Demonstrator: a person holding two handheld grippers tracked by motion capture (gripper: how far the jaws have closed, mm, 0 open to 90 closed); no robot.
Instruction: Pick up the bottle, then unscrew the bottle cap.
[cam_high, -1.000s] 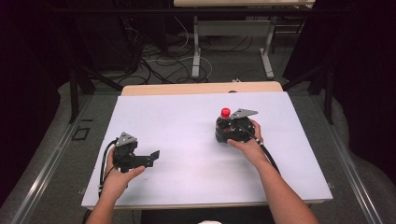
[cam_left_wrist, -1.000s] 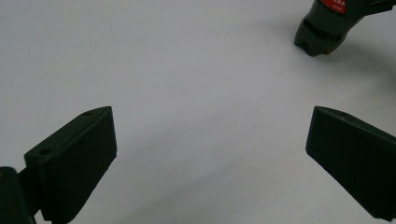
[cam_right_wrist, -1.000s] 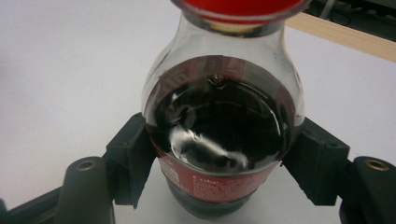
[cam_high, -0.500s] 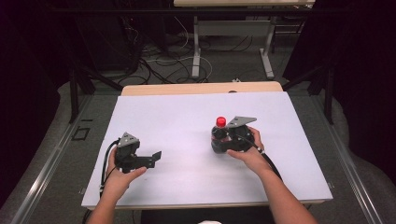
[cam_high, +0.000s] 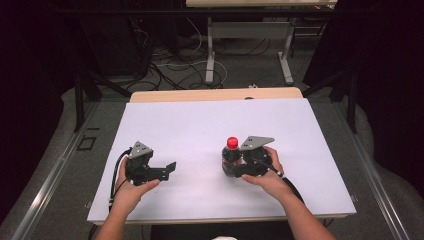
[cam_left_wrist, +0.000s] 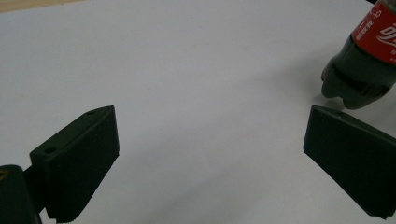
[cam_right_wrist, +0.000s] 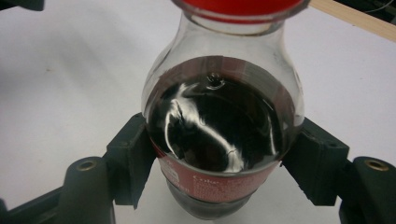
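A small cola bottle (cam_high: 230, 156) with a red cap and red label is near the middle of the white table (cam_high: 200, 125), right of centre. My right gripper (cam_high: 231, 167) is shut on it, and the person's hand is behind it. In the right gripper view, both black pads press the bottle (cam_right_wrist: 219, 130) at its label band, and dark drink fills it to the shoulder. My left gripper (cam_high: 168, 169) is held near the front left, jaws wide open and pointing right with nothing between them. In the left gripper view, the bottle's base (cam_left_wrist: 357, 70) is beyond the open jaws of that gripper (cam_left_wrist: 212, 128), leaning slightly.
A wooden strip (cam_high: 215, 94) runs along the table's far edge. Behind it, cables and table legs (cam_high: 210, 55) are on the floor. A black cable (cam_high: 118, 172) loops from the left gripper.
My right gripper has carried the bottle toward the table's front edge and a little left. The left gripper has stayed in place, still open.
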